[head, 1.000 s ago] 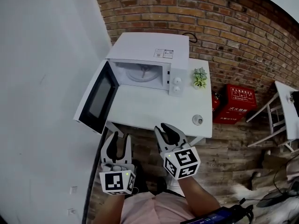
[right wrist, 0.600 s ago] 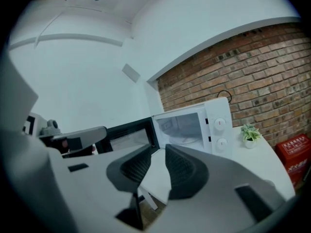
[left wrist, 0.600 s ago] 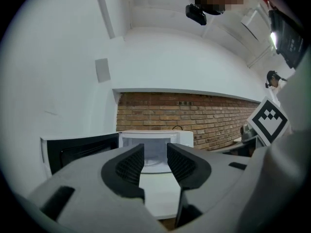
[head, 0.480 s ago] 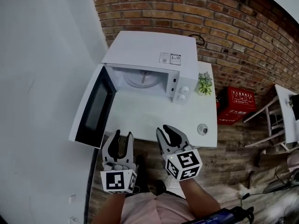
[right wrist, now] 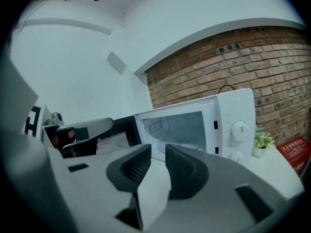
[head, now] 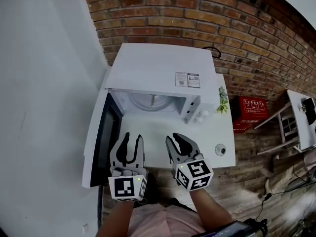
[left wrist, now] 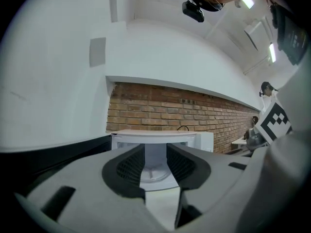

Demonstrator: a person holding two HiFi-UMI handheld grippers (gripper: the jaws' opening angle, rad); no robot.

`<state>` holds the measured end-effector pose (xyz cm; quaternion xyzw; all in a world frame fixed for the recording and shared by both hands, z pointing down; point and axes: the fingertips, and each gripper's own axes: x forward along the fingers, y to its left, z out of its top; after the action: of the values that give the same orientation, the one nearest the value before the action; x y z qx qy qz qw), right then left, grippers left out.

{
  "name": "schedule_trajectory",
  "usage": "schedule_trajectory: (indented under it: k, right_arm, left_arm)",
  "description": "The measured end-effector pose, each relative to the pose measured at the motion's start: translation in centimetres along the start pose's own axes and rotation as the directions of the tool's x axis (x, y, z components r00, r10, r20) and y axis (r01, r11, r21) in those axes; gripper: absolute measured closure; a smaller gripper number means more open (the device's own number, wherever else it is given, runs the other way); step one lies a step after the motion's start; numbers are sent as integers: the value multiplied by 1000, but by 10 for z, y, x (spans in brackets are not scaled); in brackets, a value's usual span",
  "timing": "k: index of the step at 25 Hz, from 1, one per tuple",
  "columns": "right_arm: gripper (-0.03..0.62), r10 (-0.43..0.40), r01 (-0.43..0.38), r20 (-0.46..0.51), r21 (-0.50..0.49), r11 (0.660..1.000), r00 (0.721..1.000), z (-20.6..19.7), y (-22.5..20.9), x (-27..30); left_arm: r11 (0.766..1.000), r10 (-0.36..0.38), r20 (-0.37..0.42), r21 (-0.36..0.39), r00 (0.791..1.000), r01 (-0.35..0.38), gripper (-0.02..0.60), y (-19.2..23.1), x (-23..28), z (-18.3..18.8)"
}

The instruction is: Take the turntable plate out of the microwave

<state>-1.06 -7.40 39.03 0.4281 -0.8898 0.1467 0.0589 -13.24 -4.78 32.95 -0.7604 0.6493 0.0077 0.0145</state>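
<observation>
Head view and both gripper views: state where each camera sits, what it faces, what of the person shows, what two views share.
Head view: on the head, steeply down at the open white box microwave; forearms, left claw, right claw show.
Left gripper view: on the left claw, facing the round glass turntable plate inside; parted jaws show.
Right gripper view: on the right claw, facing the microwave obliquely; parted jaws show.
Both gripper views share the open cavity.

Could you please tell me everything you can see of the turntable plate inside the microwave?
The turntable plate is a round, pale, glassy-looking dish with faint ridges running out from its centre. It lies flat on the floor of the open microwave, partly hidden beneath the cavity's top edge in the head view. Nothing but the microwave appears to touch it.
</observation>
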Motion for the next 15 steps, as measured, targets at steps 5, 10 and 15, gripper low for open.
schedule_trajectory:
  k: [5,10,15]
  right_arm:
    - [499,-43,43,8,-17,999,999,13,-1,23]
    - [499,-83,84,14,-50,995,996,24,-4,38]
    - [497,-118,120,39,-63,991,992,38,-12,48]
  left_arm:
    - [999,-46,17,-4,999,46,446,14,25,4]
    - [996,-81,31,-31,996,82,449,22,43,1]
    - [993,-113,43,-40,993,115,449,22,59,0]
